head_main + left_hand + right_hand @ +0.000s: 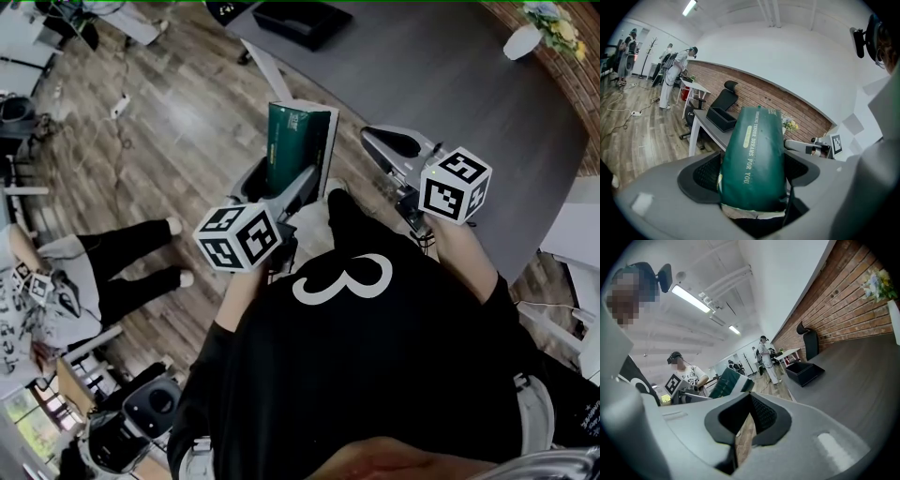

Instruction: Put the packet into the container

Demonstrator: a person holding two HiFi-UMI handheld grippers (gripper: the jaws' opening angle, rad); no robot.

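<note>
Left gripper [279,186]: jaws spread to the width of a dark green packet [298,133] and pressed against both of its sides, low on the body. Packet upright, top end pointing away from the hand, pale lettering running along its face. In the left gripper view, bulging between the two black pads [704,174], with a crimped end showing below them.

Right gripper [749,397]: jaws brought together at the tips, with only a thin wedge of wooden floor [178,122] showing through behind the meeting point. Nothing clasped. Raised near the packet, on its right side, not touching it.

Position of packet: in the air at the near left edge of the grey table [450,94]; over floor or over tabletop, cannot tell. Well apart from the black open container [302,22], at the table's far end.

Also noted: white vase of flowers [522,41] at the table's far right corner; another person [94,272] on the floor to the left, well clear of both grippers.
</note>
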